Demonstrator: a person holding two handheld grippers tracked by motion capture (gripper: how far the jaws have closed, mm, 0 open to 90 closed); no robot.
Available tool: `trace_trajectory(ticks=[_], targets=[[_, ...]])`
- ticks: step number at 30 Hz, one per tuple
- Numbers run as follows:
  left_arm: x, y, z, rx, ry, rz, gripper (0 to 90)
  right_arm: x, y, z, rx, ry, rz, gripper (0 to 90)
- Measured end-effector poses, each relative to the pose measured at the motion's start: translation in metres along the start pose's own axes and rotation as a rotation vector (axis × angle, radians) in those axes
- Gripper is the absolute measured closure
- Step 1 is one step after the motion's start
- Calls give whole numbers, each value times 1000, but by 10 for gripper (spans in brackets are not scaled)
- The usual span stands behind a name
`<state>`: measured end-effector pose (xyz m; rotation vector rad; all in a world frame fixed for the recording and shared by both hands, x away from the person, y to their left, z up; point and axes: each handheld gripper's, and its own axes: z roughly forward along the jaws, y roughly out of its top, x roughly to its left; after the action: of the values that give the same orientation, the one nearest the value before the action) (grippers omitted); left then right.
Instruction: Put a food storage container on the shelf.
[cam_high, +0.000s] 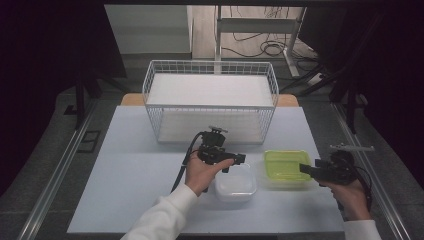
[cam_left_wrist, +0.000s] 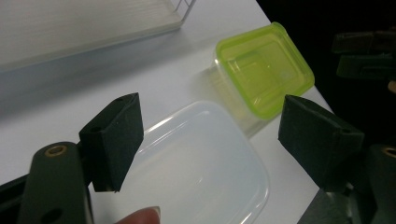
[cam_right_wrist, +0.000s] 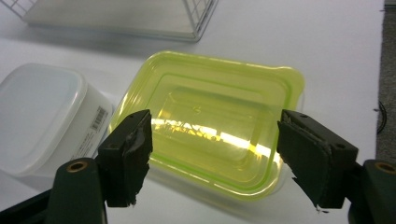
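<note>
Jaws spread wide, the left tool (cam_high: 239, 159) hovers over a white-lidded container (cam_high: 235, 184) while the right tool (cam_high: 303, 169), equally wide, faces a green-lidded container (cam_high: 285, 165) on the tabletop (cam_high: 135, 175).

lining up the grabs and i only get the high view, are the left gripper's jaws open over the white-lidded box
Observer: Yes. In the left gripper view the left gripper has its jaws wide apart, with the white-lidded box between and beyond them, untouched.
Operator: and the right one
Observer: The right gripper is open too, its jaws straddling the near edge of the green-lidded container without contact.
Operator: anything on the white box's side
Observer: The right gripper view shows a barcode label on the side facing the green-lidded container.
</note>
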<state>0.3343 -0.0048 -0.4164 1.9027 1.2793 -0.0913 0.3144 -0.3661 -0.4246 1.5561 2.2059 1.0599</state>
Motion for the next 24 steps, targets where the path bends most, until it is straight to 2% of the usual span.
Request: trace_trajectory(ticks=[1,7,8,11,12,13,14,15,17,21,24], targets=[[-1,2,4,0,-4,-13,224,-1,1,-1,-8,-5,8,266],[-7,12,19,11,7,-15,247,-7,3,-3,-17,-7,22,267],[-10,16,27,27,0,-21,251,-9,4,-2,-13,-8,32,267],[-14,18,35,41,-3,-23,259,-12,4,-1,-10,-12,40,267],[-16,21,44,58,-12,-27,265,-15,4,0,-4,-19,50,267],[-16,21,44,58,-12,-27,268,-15,4,0,-4,-19,50,267],[-20,23,53,73,-15,-31,271,-18,3,1,4,-21,57,267],[-20,23,53,73,-15,-31,274,-18,3,1,4,-21,57,267],[-23,25,64,89,-23,-42,278,-21,3,0,6,-21,66,267],[-26,26,72,97,-28,-41,283,-24,3,0,8,-25,72,269],[-28,27,78,102,-48,-54,285,-31,5,3,36,-20,93,291]])
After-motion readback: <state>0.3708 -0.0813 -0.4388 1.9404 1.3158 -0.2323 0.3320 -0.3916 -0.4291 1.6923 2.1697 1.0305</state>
